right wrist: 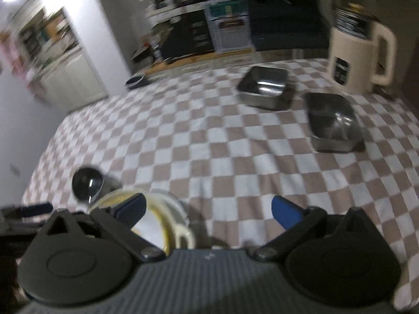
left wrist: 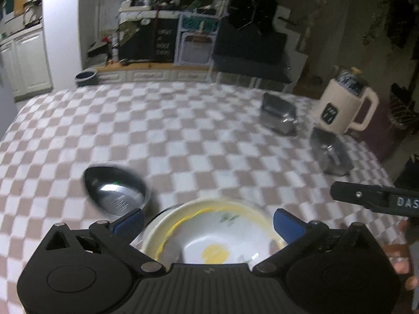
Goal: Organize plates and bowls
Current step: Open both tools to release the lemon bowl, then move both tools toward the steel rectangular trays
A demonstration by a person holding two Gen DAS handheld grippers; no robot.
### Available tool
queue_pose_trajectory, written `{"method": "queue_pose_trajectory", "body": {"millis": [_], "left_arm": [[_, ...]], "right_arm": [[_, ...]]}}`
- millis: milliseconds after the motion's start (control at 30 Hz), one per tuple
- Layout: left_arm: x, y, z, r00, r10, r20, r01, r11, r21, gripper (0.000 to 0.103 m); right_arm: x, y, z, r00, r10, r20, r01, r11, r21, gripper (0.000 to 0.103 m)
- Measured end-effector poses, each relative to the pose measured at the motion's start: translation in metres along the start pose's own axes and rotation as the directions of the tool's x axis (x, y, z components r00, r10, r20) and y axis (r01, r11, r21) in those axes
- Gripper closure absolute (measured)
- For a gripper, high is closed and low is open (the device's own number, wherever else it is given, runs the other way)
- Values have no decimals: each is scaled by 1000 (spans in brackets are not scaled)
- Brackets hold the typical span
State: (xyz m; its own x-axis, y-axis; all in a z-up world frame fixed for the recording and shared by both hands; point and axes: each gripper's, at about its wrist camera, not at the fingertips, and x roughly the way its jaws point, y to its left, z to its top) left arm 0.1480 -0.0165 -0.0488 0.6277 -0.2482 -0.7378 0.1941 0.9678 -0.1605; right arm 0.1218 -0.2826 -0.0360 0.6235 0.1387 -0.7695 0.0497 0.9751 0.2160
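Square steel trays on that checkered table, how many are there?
2. Both sit at the far right of the table: one tray farther back, the other tray nearer, right of it, both by the cream jug. Others could lie outside the views.

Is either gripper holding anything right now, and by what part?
Nothing is held. The left gripper is open above the white bowl; the right gripper is open over the tablecloth.
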Motion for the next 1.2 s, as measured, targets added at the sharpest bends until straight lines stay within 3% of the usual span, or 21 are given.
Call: {"method": "queue_pose_trajectory", "body": {"millis": [233,367,467,667,733,800,967,1100,1200], "left_arm": [[35,-54,27,999,-44,-5,44,998,37,0],[55,-86,43,998,-66,6,65,993,102,0],[71,-103,51,998,-52,23,49,990,131,0],[107,-131,70,998,-61,35,53,978,203,0],[120,-137,79,996,-66,52,54,977,206,0],[131,-140,88,995,-74,69,59,979,195,0],[155,-144,108,986,-120,118,101,983,156,0],[171,-148,116,979,-156,132,132,976,172,0],[179,-148,119,979,-152,137,128,977,172,0]], "right_arm": [[-7,-58,22,995,-80,54,66,974,216,0],[-4,-97,32,989,-137,54,108,926,362,0],[1,-125,38,989,-136,55,96,881,462,0],[17,-164,50,980,-192,55,123,795,593,1],[26,-171,51,973,-226,49,148,773,617,5],[37,-176,51,969,-243,32,165,743,649,19],[64,-183,44,974,-224,-36,183,684,706,40],[81,-180,43,974,-222,-33,174,652,738,44],[86,-176,46,972,-233,-14,166,651,741,46]]}}
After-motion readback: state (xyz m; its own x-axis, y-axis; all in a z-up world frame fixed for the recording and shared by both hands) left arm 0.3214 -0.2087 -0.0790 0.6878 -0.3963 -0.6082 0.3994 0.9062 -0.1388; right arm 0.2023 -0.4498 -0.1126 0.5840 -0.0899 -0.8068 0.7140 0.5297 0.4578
